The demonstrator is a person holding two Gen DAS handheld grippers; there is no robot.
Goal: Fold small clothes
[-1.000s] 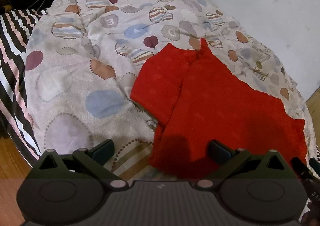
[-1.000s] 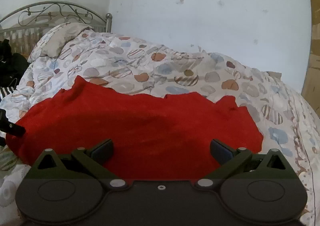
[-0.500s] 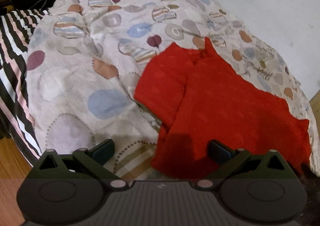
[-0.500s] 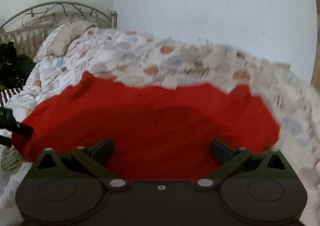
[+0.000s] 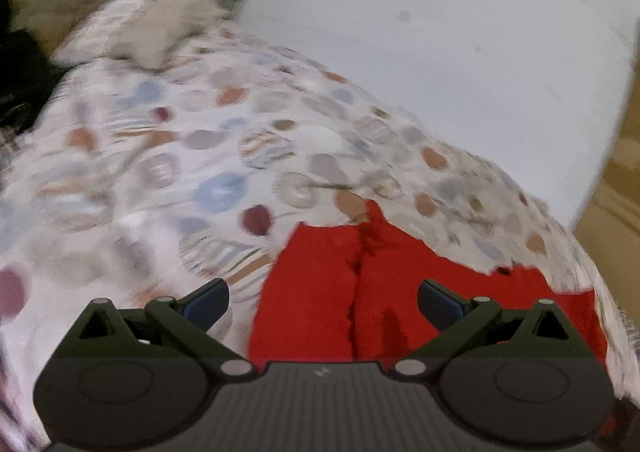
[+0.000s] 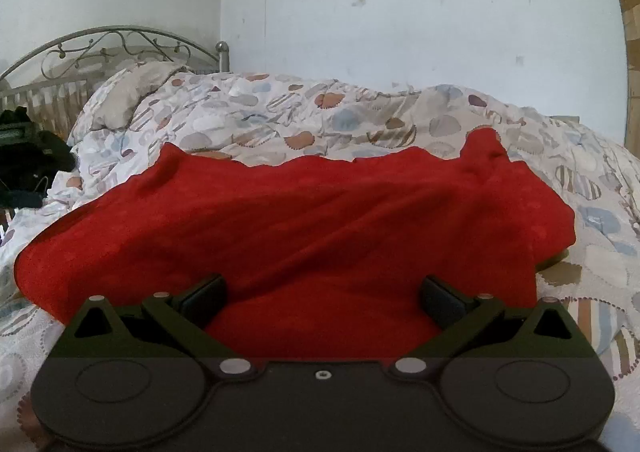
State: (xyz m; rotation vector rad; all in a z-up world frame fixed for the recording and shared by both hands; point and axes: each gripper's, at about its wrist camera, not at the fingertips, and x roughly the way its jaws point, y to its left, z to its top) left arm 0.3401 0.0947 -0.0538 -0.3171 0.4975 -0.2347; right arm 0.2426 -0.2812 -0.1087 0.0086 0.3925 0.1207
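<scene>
Red knitted garment [image 6: 304, 228] spread flat across patterned duvet [image 6: 360, 112] on bed, near its front edge, with one part already laid over along a crease [image 5: 356, 292], probably a sleeve turned inward to narrow the shape. Left hand-held gripper [image 5: 323, 302] spread wide and empty, hovering low over the folded side, likely lined up for another pinch there; view blurred. Right hand-held gripper [image 6: 323, 298] likewise spread and holding nothing, poised at the near hem, presumably ready to lift the cloth for the next fold. Grey pillow [image 6: 128, 96] lying well apart by metal headboard [image 6: 108, 44].
</scene>
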